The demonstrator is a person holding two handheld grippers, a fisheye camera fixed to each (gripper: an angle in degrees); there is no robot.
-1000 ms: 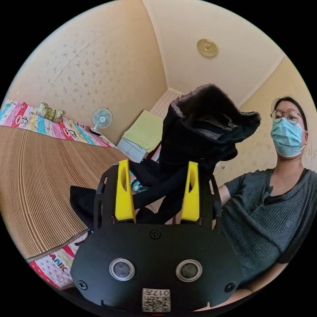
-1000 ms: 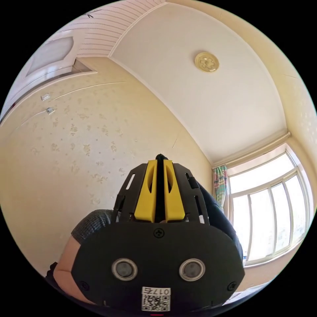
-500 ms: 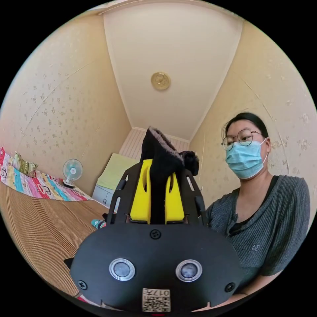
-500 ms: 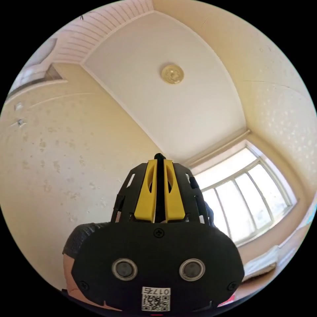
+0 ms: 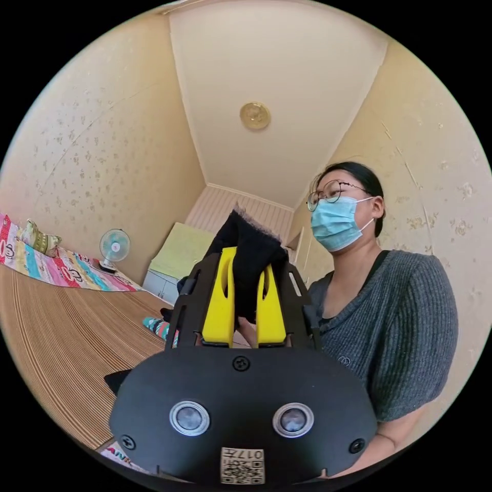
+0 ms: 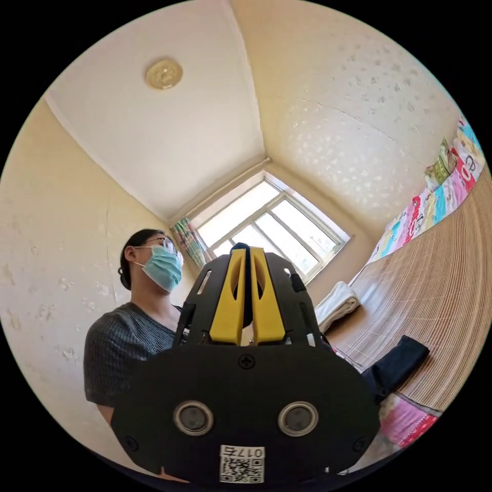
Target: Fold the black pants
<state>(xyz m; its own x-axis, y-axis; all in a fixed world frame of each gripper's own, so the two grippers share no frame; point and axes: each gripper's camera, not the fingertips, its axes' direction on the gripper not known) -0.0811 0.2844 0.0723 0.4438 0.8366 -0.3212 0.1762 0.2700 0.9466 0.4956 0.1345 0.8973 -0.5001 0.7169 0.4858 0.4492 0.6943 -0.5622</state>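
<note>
In the left gripper view, the black pants (image 5: 249, 246) bunch up between my yellow jaws, and my left gripper (image 5: 245, 256) is shut on that fold. A dark corner of the pants (image 5: 118, 380) lies on the mat to the left of the gripper body. In the right gripper view, my right gripper (image 6: 247, 253) is shut on a thin edge of the black pants (image 6: 241, 249) that pokes out at the jaw tips. A pant leg (image 6: 397, 361) trails down onto the mat at the lower right. Both grippers point up towards the ceiling.
A person in a grey top (image 5: 394, 328) sits close on the right of the left gripper view. A bamboo mat (image 5: 61, 328) covers the bed, with a colourful sheet (image 5: 51, 261), a small fan (image 5: 114, 246) and a window (image 6: 266, 225) beyond.
The left jaws closed from wide apart onto the pants a second ago and stay shut. The right camera swung round from the ceiling, bringing the person, window and mat into its view.
</note>
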